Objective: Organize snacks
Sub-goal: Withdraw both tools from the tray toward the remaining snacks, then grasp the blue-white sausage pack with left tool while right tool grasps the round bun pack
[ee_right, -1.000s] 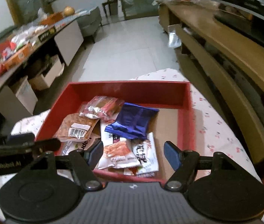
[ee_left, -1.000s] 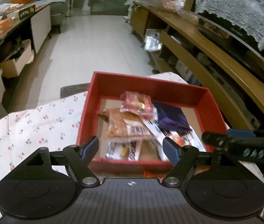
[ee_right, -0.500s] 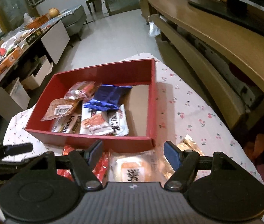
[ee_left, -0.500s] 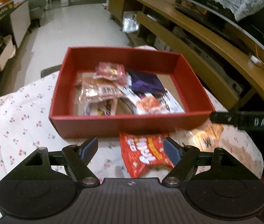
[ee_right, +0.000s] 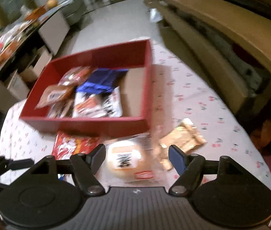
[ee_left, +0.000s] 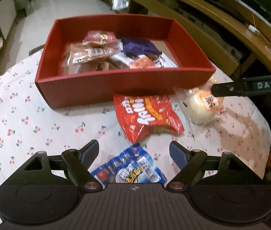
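So the open red cardboard box (ee_left: 104, 88) sits on the worktop with the white cherry-print cloth (ee_left: 20, 118), and it's about half full: a clear pack with brownish snacks and a barcode label (ee_left: 89, 54), a pinkish-red wrapped pack (ee_left: 100, 37) behind it, a dark purple-blue foil pouch (ee_left: 139, 47) and a white-and-orange sachet (ee_left: 143, 63). The right part of the box floor is bare cardboard.

Still outside, just in front of the box: a red crinkly chip bag (ee_left: 148, 117), a clear-wrapped pale round bun (ee_right: 125, 157), a golden-tan wrapper (ee_right: 185, 138) and a blue-and-white snack bag (ee_left: 129, 170).

Left tool (ee_left: 134, 152) has just been opening, wide apart over the blue bag, gripping nothing. Right tool (ee_right: 137, 154) is spread above the bun, empty too.
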Motion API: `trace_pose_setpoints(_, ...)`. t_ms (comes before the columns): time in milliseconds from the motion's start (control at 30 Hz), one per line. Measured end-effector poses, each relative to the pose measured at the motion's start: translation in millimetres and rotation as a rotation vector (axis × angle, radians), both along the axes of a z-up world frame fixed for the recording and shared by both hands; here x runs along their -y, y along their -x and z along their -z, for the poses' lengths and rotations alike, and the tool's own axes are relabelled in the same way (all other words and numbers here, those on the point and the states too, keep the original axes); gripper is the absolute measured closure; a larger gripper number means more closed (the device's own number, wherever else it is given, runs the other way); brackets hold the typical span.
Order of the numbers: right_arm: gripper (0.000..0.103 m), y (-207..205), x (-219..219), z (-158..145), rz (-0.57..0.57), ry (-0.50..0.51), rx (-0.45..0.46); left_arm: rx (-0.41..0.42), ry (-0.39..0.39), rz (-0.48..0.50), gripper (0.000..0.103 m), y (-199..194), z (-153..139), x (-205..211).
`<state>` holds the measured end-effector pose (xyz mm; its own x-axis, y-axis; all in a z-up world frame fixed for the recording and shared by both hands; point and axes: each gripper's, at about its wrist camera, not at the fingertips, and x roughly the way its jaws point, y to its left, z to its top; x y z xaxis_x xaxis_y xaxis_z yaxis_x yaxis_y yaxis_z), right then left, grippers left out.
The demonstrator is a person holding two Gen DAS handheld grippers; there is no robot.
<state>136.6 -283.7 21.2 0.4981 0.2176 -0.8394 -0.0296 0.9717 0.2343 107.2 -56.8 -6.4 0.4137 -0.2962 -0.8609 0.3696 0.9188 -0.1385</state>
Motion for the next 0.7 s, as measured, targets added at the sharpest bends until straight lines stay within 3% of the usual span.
trace_pose_setpoints(333, 0.017, -12.8, -18.5, 19.0, -0.065, 0.043, -0.047, -0.054, -0.037, 0.084, 0.014, 2.4, 19.0, 4.3)
trace_pose_setpoints(467, 0.011, -15.2, -22.0, 21.2, -0.072, 0.041, -0.055, -0.053, -0.052, 0.125, 0.009, 3.3, 23.5, 6.0)
trace_pose_setpoints(700, 0.01, -15.4, -23.8, 20.5, -0.073, 0.051, -0.056, -0.024, -0.134, 0.208, 0.006, 6.2, 33.8, 15.2)
